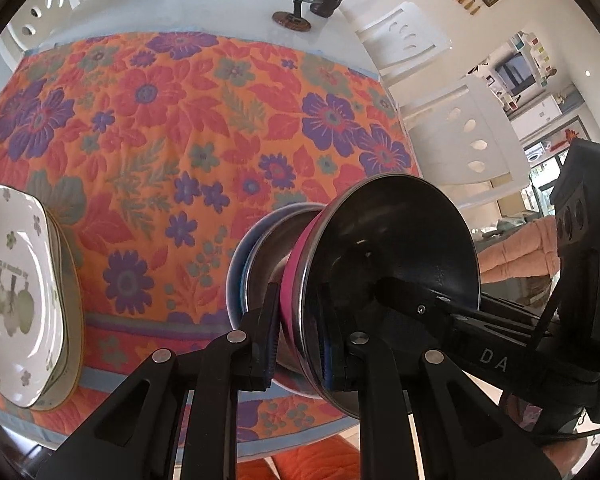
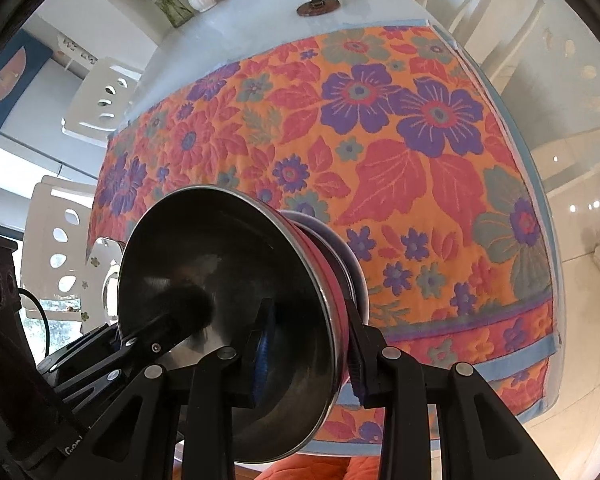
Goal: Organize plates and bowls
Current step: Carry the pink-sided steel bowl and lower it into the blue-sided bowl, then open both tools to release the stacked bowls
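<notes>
From the left wrist camera, I have the left claw clamped on the rim of the pink bowl, one finger outside against the pink wall and the other inside against the dark metal lining. The bowl is tipped on edge with its opening facing right, and its base sits toward a second metal bowl nested in a blue bowl just above the flowered cloth. I judge I am holding it this way to slot it onto that stack. The right claw reaches into the opening from the far side. At the left edge a pile of white plates rests on the cloth, well apart from the bowls, which keeps plates and bowls in separate groups.

From the right wrist camera, the right claw also pinches the pink bowl at its rim, one finger inside and one outside, nearly closed on the thin wall. The left claw pokes into the bowl from the left. Two grips on opposite rim edges keep a slippery metal bowl from swinging. Behind it the blue bowl shows only as an edge, near the front of the surface.
</notes>
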A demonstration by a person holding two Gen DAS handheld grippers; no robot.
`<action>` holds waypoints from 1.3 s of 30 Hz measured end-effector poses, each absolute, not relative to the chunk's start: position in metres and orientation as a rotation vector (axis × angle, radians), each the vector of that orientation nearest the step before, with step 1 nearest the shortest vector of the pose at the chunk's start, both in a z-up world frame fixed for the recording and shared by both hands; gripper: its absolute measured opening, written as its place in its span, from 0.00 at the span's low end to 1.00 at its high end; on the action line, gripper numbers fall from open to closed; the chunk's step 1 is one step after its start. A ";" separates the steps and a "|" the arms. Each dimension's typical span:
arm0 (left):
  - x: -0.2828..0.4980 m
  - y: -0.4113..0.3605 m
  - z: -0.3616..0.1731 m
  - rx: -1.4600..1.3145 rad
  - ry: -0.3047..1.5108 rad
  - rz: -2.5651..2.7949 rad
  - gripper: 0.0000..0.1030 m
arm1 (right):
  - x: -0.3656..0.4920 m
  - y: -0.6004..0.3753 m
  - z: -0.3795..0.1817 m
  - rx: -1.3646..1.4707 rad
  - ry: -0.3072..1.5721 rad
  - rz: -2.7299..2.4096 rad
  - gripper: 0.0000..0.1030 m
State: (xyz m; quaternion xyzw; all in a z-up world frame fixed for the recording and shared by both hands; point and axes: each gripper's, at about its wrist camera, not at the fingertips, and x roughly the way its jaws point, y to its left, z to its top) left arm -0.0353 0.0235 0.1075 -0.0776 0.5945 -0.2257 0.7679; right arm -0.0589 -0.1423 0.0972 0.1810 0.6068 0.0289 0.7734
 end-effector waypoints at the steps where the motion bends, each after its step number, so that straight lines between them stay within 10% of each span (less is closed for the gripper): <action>1: -0.035 0.023 0.106 -0.163 1.292 -0.490 0.13 | -0.059 -0.142 0.096 0.397 1.317 0.062 0.31; 36: -0.051 0.067 0.137 -0.209 1.192 -0.549 0.17 | -0.085 -0.136 0.153 0.358 1.152 0.063 0.31; 39: -0.057 0.070 0.164 -0.203 1.092 -0.558 0.36 | -0.094 -0.134 0.181 0.344 1.039 0.068 0.45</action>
